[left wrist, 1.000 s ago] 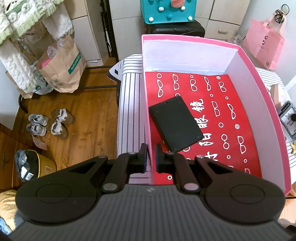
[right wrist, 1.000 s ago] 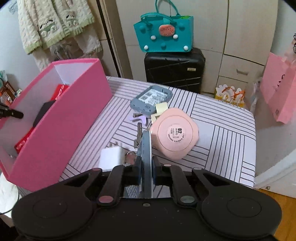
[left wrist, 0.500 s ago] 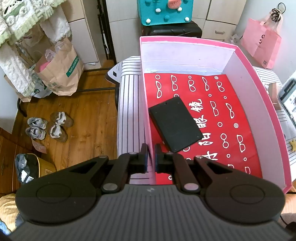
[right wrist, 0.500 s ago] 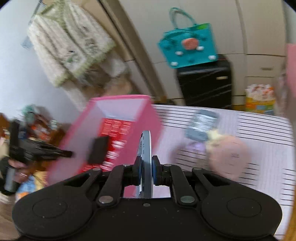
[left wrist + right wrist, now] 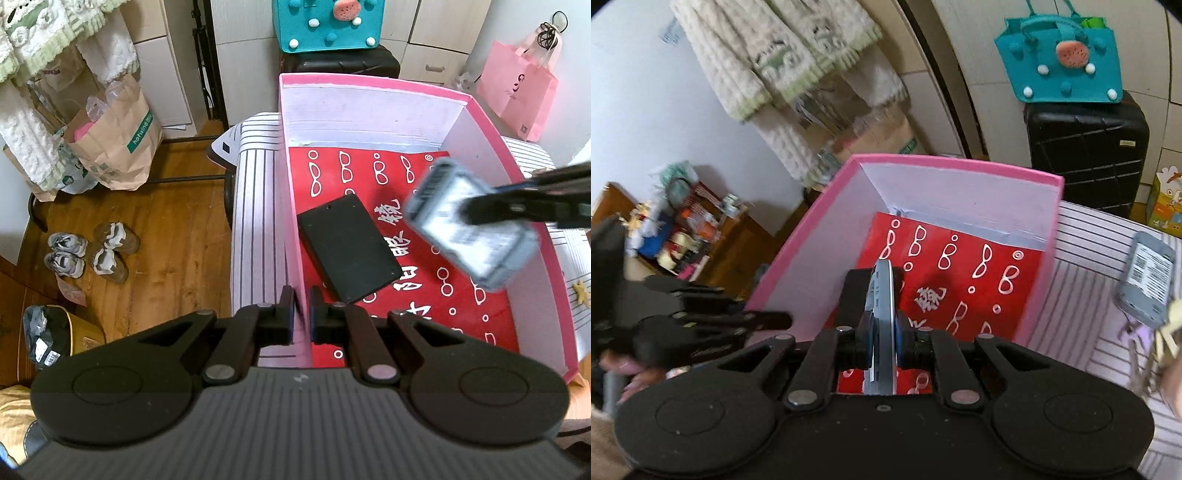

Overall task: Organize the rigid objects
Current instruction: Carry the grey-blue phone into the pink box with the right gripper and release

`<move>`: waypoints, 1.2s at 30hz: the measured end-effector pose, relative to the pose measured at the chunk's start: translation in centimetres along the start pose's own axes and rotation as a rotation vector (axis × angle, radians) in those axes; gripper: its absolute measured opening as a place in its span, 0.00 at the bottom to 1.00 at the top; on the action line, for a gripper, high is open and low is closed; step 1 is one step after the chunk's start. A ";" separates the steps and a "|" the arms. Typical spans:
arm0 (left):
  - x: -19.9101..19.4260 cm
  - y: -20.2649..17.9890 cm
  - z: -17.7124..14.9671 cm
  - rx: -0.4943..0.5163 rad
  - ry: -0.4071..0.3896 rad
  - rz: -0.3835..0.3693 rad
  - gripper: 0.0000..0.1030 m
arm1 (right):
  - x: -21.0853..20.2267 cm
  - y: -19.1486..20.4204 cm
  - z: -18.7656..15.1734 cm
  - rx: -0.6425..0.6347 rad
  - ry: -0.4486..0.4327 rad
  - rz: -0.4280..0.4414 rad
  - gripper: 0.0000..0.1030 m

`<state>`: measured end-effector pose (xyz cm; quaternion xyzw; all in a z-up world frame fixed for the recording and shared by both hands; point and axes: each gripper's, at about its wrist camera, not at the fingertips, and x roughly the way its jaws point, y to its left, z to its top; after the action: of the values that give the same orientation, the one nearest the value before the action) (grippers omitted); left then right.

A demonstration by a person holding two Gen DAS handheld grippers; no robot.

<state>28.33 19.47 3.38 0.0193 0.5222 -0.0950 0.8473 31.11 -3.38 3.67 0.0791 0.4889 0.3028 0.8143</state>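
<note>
Right now the right hand-held gripper [image 5: 882,332], clamped on a grey device [image 5: 469,225] mid-frame over the pink box [image 5: 373,79], may drop it onto the black slab [image 5: 347,254]; left hand-held gripper [image 5: 301,310] pinches the box wall and could tip it.

My left gripper [image 5: 302,308] pinches the pink box's wall [image 5: 291,229]; my right gripper [image 5: 883,332] clamps a flat grey device [image 5: 882,317] edgewise.

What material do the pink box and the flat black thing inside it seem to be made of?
The pink box looks like cardboard: thin straight walls, matte pink outside, plain white inside. The flat black thing lying on the box's red printed floor looks like hard plastic with a matte finish, with crisp edges and rounded corners; it might be coated metal, the look leaves that open.
</note>
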 end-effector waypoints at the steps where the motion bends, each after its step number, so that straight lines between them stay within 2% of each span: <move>1: 0.0 0.0 0.0 0.003 0.000 0.000 0.07 | 0.9 0.2 0.3 -0.007 0.003 -0.027 0.13; 5: 0.0 -0.1 0.1 0.001 0.001 -0.002 0.07 | 2.7 0.8 1.0 -0.078 -0.026 -0.162 0.13; 8: 0.0 -0.1 0.1 0.017 -0.001 -0.003 0.07 | 4.2 0.4 1.6 -0.058 0.010 -0.195 0.13; 12: 0.0 -0.1 0.0 0.027 -0.001 -0.006 0.07 | 5.4 0.1 1.6 -0.003 0.084 -0.165 0.13; 16: 0.0 0.1 0.1 0.009 0.000 -0.012 0.07 | 5.8 -0.5 1.4 0.102 0.146 -0.077 0.15; 20: 0.0 0.3 -0.1 0.000 -0.009 -0.019 0.07 | 6.0 -0.8 0.9 0.155 0.154 -0.044 0.16; 22: 0.0 0.5 -0.1 -0.005 -0.007 -0.027 0.08 | 5.7 -0.8 0.6 0.152 0.149 -0.042 0.18; 23: 0.0 0.5 -0.1 -0.007 -0.008 -0.028 0.08 | 5.5 -0.4 0.6 0.120 0.137 -0.066 0.28; 24: 0.0 0.5 -0.2 -0.004 -0.010 -0.026 0.08 | 5.0 0.2 0.5 0.063 0.120 -0.099 0.42; 25: 0.0 0.4 -0.2 0.000 -0.011 -0.024 0.08 | 4.3 0.7 0.3 0.025 0.094 -0.122 0.45; 30: 0.0 0.1 0.0 0.003 -0.010 -0.018 0.08 | -0.4 1.2 0.1 -0.029 0.009 -0.116 0.46; 36: 0.0 0.1 -0.3 -0.003 -0.013 -0.013 0.08 | -6.8 1.3 -2.4 -0.112 -0.081 -0.130 0.46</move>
<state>28.10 19.62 3.22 0.0138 0.5171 -0.0997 0.8500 26.25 -6.61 8.04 0.0139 0.4419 0.2727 0.8545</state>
